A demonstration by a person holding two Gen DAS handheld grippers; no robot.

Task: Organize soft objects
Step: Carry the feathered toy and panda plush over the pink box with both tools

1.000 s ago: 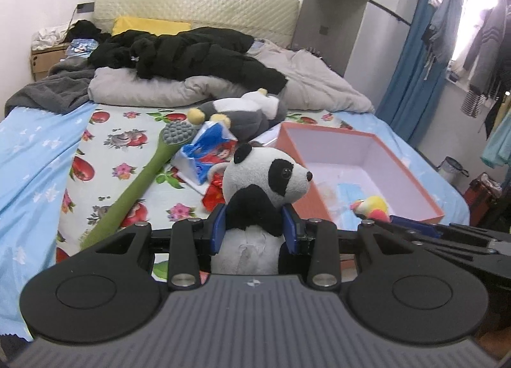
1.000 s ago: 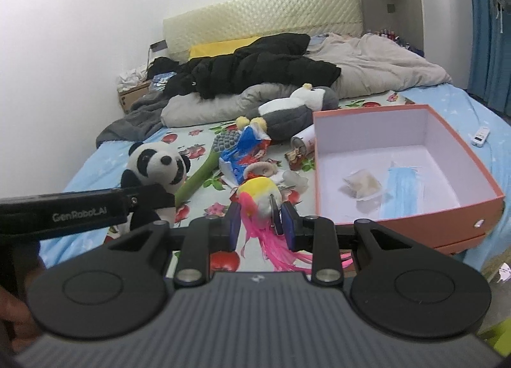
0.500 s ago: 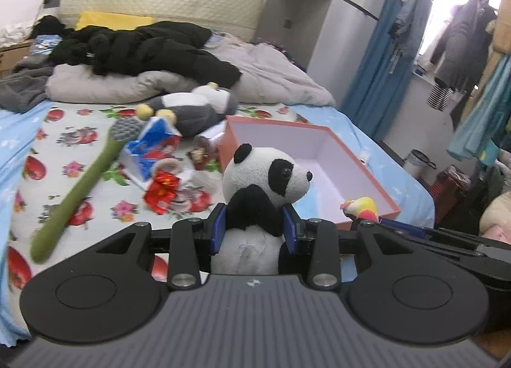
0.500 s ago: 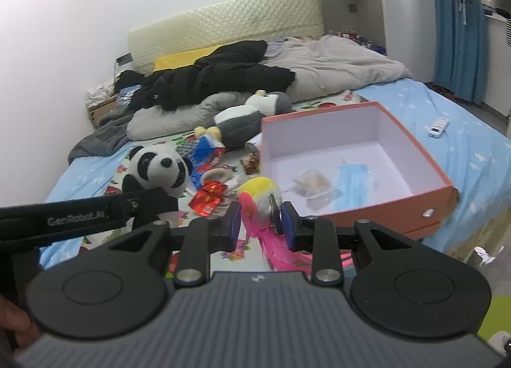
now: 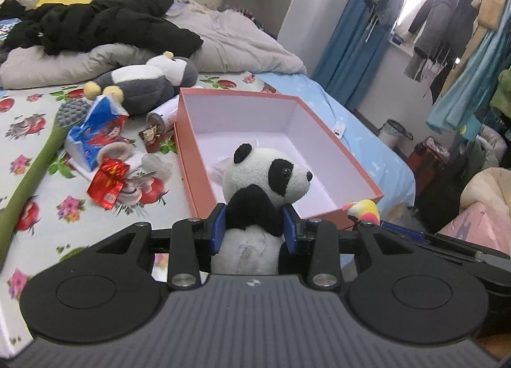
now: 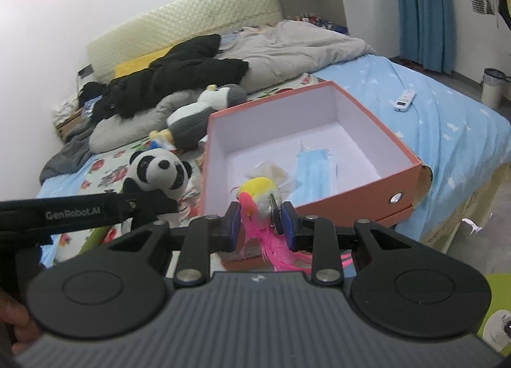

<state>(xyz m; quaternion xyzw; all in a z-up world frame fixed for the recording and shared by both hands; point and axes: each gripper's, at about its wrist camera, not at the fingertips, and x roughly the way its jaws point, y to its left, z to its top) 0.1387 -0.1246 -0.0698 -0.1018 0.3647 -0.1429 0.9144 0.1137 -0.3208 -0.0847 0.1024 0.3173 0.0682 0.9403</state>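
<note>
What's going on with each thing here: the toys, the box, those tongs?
Left tongs: shut on the panda.
Panda: held upright, off the bed.
Right tongs: shut on the small toy.
Small toy: yellow and pink, held, pink strands dangling.
Orange box: open, lidless, holding a blue face mask.
Penguin plush: lying on the bed.

Black-and-white panda (image 5: 265, 176), orange box (image 5: 191, 157) with white inside, yellow, perhaps grey, pink-feathered toy (image 6: 260, 199).
</note>
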